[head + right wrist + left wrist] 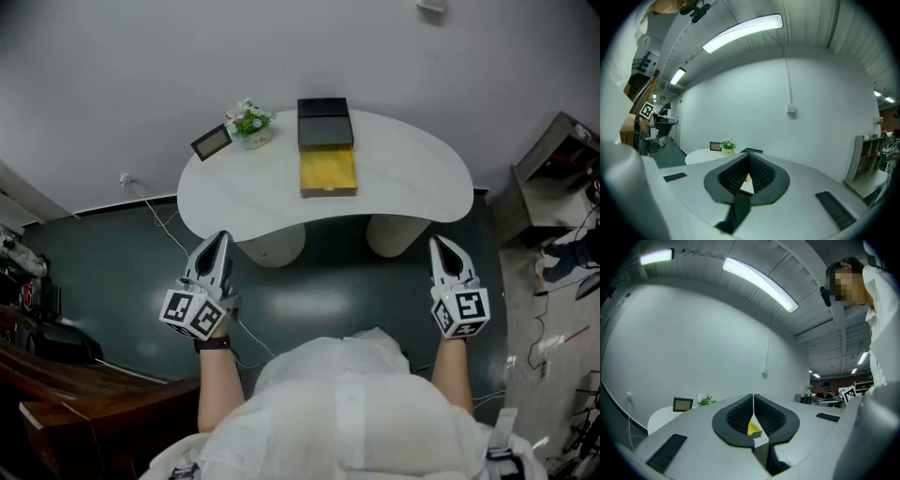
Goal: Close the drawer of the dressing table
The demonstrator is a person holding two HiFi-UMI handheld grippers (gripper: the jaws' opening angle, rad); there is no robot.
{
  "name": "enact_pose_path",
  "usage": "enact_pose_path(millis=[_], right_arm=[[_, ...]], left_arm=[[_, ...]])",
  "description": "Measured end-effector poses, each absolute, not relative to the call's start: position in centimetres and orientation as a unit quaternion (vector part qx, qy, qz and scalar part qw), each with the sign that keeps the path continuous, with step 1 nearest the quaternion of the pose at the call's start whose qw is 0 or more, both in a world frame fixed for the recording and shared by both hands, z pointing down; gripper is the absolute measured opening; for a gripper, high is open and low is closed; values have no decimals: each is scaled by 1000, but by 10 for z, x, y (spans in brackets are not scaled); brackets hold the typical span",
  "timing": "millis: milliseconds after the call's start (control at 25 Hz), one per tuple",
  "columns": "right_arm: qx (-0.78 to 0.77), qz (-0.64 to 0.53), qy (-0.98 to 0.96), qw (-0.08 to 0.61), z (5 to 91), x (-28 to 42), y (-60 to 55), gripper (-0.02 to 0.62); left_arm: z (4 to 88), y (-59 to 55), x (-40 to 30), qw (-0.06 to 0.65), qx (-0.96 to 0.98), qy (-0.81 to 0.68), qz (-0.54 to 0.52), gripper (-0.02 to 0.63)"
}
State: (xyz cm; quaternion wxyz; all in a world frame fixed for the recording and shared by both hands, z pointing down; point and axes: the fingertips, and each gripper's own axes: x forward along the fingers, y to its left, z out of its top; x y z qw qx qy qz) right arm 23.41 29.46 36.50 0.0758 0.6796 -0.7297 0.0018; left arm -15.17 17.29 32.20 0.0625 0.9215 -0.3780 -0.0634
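One open drawer (328, 172) points toward the person, seemingly lengthwise.

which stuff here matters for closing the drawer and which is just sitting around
For the job:
- drawer, pulled open
- box it slides into
- table
- left tongs and right tongs, both shut, empty

Lying about:
- plant
- frame
- shelf at the right
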Motion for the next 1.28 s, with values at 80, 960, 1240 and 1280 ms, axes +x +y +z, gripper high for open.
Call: enact_pose_path(millis=[80, 960, 1240, 1280], right_arm=[[682, 7, -728, 67, 365, 240, 293, 8], [683, 15, -729, 39, 363, 243, 289, 9], [675, 22, -736, 48, 367, 237, 285, 8], [674, 23, -737, 50, 367, 235, 285, 8]], left_arm=[[322, 171, -145, 62, 923, -375, -65, 18], [330, 172, -144, 68, 923, -373, -61, 18], [334, 175, -159, 73, 916, -390, -62, 18], [335, 176, -160, 75, 915, -391, -63, 18]])
